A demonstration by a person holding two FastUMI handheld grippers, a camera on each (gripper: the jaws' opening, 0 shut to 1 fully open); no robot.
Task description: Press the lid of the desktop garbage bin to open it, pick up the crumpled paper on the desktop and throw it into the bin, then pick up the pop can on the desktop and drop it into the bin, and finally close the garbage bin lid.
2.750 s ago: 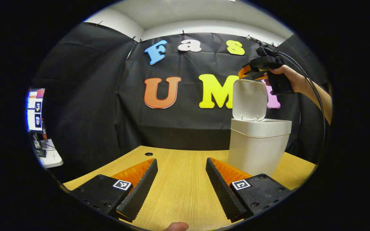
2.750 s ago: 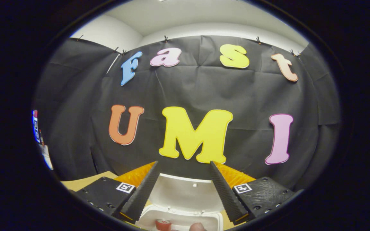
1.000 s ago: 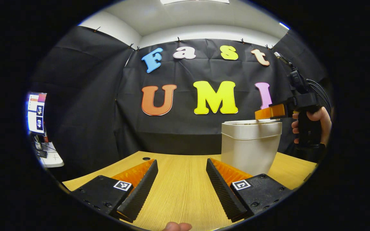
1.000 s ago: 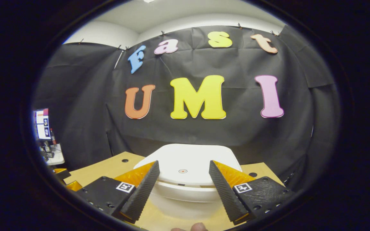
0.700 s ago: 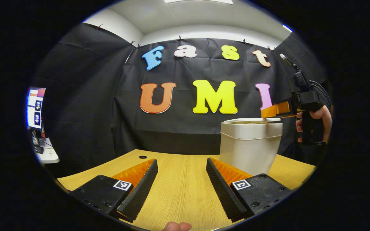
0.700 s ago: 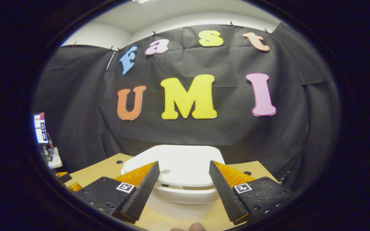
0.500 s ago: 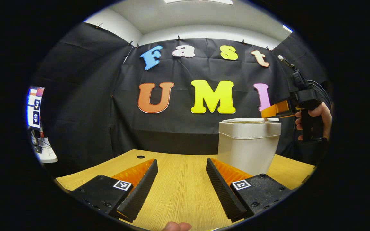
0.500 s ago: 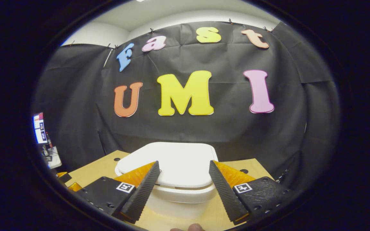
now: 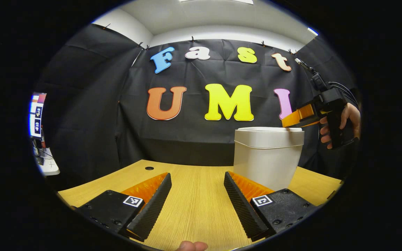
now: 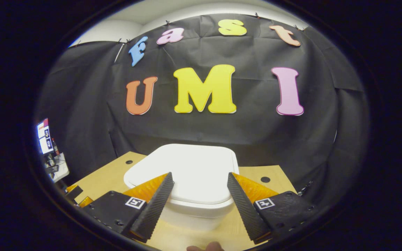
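1. White plastic desktop bin (image 9: 266, 157) stands centre-right on wooden bench (image 9: 194, 202), lid (image 10: 187, 172) down.
2. Left hand-held gripper (image 9: 196, 204), bottom centre: fingers wide apart, holding nothing.
3. Right hand-held gripper (image 10: 199, 205) over lid's near edge, fingers spread, nothing held.

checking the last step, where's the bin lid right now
The lid lies flat on the white garbage bin, on the desk's right part in the left gripper view; the right tongs sit open just above its near edge.

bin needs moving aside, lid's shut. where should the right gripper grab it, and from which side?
Probably the bin body just under its flared rim, right gripper coming level from the near side. The walls taper downward, so the rim should stop a slip. The lid top is flat and offers no hold. The open jaws look narrower than the body, so widen first.
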